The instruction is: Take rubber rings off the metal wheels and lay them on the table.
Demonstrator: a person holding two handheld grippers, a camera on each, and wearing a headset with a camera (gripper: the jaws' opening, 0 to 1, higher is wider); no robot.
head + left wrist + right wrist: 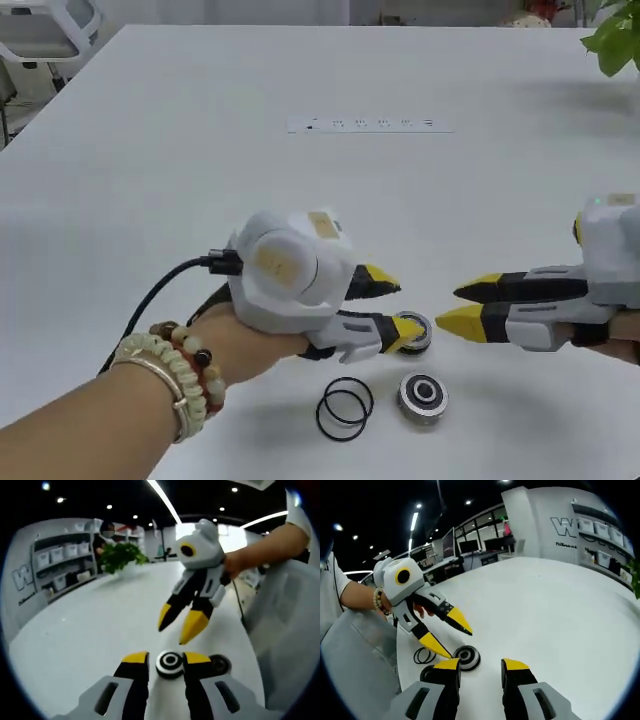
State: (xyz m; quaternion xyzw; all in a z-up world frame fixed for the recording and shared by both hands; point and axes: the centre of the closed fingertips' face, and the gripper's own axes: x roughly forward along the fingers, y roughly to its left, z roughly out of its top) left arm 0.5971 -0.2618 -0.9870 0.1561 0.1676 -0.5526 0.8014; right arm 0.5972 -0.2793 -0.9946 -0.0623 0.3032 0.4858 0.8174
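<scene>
Head view has a broad white surface [200,130] carrying all the work. Left claw [395,308], gripped by a hand [240,345] with beaded bracelets at the wrist, points right with its jaws spread wide. Right claw [457,307] faces it from the right, its tips near the left claw's tips but apart from them, jaws also parted and holding nothing. One wheel [411,332] lies flat on the surface at the tip of the left claw's jaw nearer the person. In the left gripper view it sits between that claw's two yellow tips, not clamped. A second wheel [423,395] lies flat a little nearer the person, apart from both claws. Two thin black rings [344,408] lie overlapping on the surface just left of the second wheel, free of either wheel.
</scene>
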